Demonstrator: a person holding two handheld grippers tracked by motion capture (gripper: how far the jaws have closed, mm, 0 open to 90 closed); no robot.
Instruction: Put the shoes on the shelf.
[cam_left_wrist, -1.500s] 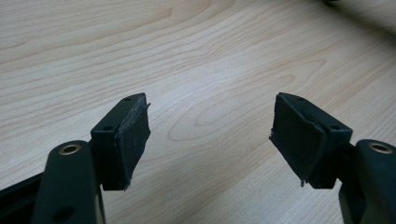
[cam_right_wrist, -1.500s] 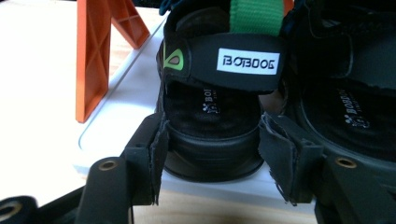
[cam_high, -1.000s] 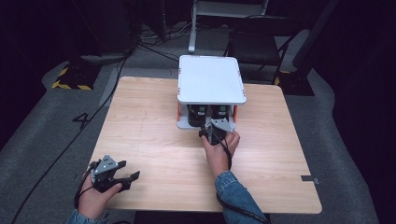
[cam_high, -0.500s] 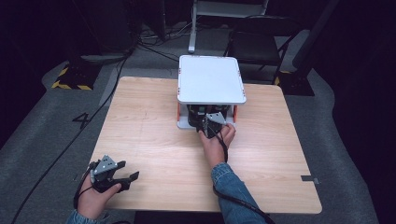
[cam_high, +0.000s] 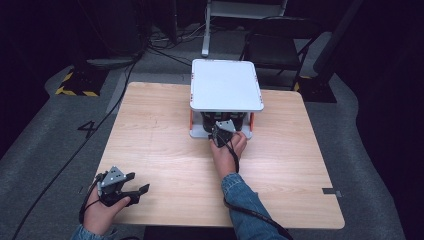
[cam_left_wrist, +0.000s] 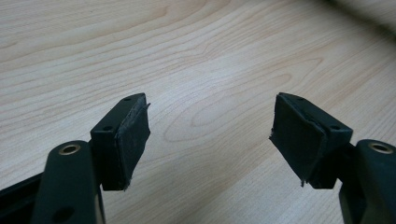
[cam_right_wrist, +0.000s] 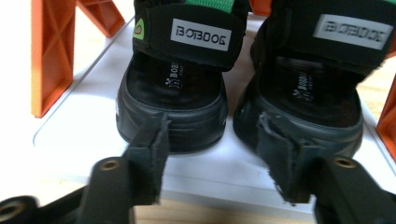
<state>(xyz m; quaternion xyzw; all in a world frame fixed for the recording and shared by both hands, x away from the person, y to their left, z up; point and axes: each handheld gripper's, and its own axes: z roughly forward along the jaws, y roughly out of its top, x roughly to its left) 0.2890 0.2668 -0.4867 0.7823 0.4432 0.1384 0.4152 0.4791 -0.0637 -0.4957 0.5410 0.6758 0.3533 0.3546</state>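
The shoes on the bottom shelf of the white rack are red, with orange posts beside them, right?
Not quite. The shoes are black, not red, with a bit of green at the top; the right gripper view shows it. The rest holds: they sit on the bottom shelf of the white rack, with orange posts beside them.

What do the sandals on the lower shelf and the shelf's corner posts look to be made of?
The sandals look like matte black rubber or foam soles with fabric straps and a stitched label. The posts look like glossy orange moulded plastic with ribbed webbing. The lower shelf seems smooth white plastic.
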